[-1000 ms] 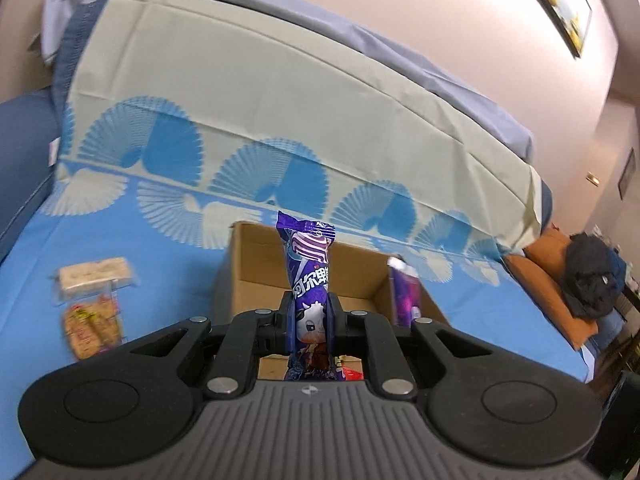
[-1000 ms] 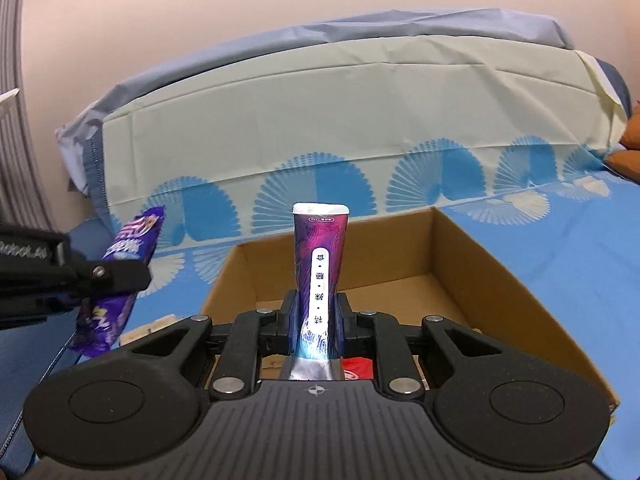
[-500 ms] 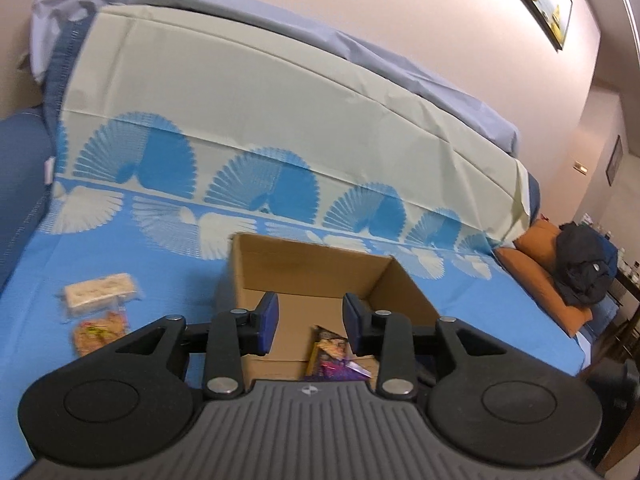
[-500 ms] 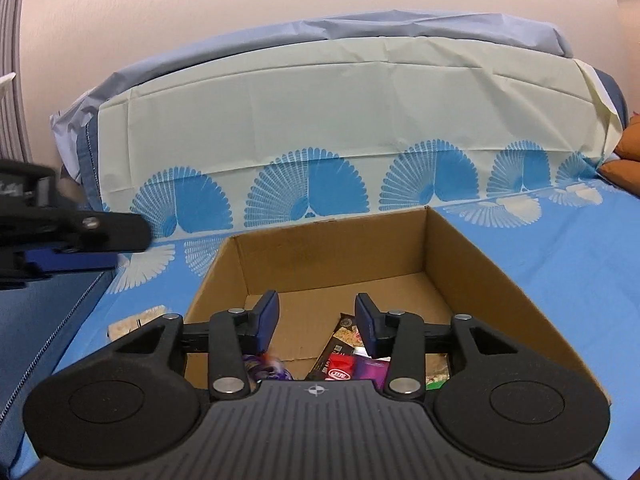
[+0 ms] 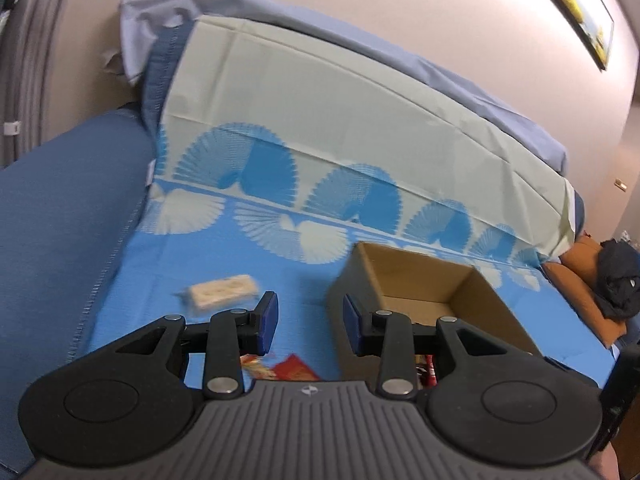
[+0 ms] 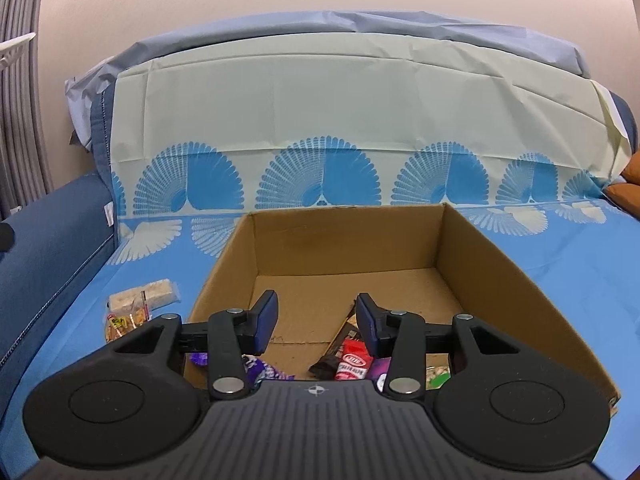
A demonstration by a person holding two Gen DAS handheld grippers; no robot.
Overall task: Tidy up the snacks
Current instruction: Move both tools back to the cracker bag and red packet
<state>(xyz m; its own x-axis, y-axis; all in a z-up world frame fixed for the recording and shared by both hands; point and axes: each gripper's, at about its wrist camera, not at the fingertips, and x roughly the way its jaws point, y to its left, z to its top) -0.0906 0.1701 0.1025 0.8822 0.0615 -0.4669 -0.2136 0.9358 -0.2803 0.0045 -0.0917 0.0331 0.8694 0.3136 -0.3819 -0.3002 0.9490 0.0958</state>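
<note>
On the bed left of the box (image 5: 420, 280), the pale bar (image 5: 222, 290) waits; your left gripper (image 5: 310, 322) and right gripper (image 6: 316, 322) stand released, jaws just opened, nothing between. Light, crinkly wrapper: pinch it mid-length.

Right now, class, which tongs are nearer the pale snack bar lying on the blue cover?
Left. The left tongs hang open just right of the snack bar; the right tongs are open over the box, farther off.
</note>
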